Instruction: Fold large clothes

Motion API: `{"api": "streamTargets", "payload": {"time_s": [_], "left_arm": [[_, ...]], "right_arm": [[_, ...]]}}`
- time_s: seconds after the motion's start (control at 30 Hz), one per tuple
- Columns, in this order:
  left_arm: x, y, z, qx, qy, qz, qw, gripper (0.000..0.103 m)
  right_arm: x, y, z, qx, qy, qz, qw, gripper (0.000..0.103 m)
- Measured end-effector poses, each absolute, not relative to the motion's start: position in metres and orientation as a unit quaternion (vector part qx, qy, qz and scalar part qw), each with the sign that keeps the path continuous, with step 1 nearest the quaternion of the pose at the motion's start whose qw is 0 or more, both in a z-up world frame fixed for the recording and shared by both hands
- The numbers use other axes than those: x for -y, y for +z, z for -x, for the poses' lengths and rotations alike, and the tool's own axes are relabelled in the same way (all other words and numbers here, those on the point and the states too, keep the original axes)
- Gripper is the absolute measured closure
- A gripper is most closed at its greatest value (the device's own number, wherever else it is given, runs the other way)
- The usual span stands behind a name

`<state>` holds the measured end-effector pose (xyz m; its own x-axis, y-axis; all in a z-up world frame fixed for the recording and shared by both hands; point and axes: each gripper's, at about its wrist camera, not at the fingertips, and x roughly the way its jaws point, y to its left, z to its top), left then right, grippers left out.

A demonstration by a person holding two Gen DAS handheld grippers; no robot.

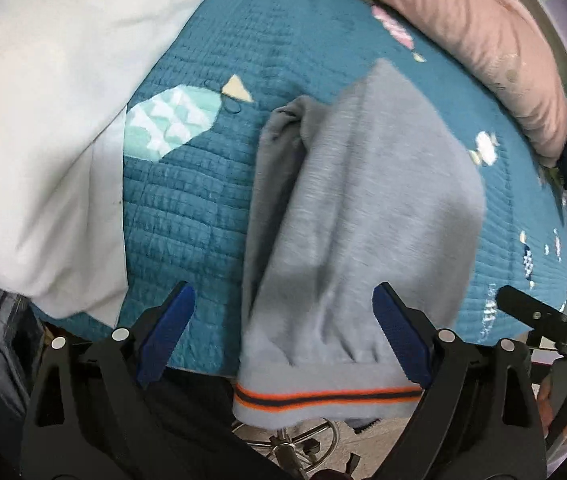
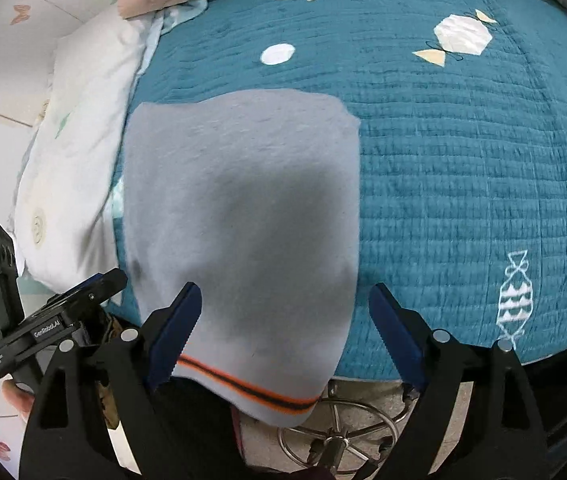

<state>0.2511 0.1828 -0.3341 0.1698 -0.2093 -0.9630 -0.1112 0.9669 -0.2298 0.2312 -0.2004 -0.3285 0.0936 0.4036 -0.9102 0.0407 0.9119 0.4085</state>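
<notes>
Garment: a grey garment with an orange and dark striped hem lies on the bed's teal quilt; it looks folded over itself, its striped hem hanging off the quilt's near edge
Left gripper: fingers spread wide; the garment's hem end sits between them, but no pad presses on it; nothing is held
Right gripper: fingers wide apart as well; the left pad lies beside the garment's edge, whether touching I cannot tell; no grip
Why so: both pairs standing open over the hem suggests the cloth has been let go to settle on the quilt
Surroundings: a white pillow lies left of the garment; a pink cushion lies beyond it; a metal wheeled base shows below the hem
Progress: one fold seems laid; the overhanging hem probably still needs squaring
</notes>
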Motion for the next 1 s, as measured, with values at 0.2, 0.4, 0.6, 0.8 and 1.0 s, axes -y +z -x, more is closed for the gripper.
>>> {"api": "streamTargets", "payload": {"time_s": [0.2,0.4,0.6,0.8,1.0], "left_arm": [[-0.187,-0.358,-0.265,-0.667,-0.013,0.112,0.736,0.012],[-0.175,-0.370,-0.276,-0.675,-0.018,0.108,0.730,0.013],[-0.165,-0.367,-0.275,-0.678,-0.032,0.123,0.724,0.026],[-0.160,-0.370,-0.275,-0.679,-0.041,0.143,0.718,0.030],[-0.180,-0.391,-0.276,-0.684,-0.040,0.204,0.699,0.022]], "right_arm": [[0.203,-0.365,-0.245,-0.690,0.115,-0.174,0.693,0.020],[0.201,-0.394,-0.249,-0.710,0.121,-0.202,0.664,0.020],[0.199,-0.402,-0.251,-0.718,0.125,-0.211,0.651,0.020],[0.193,-0.401,-0.254,-0.722,0.137,-0.205,0.647,0.020],[0.188,-0.409,-0.259,-0.726,0.137,-0.208,0.641,0.020]]}}
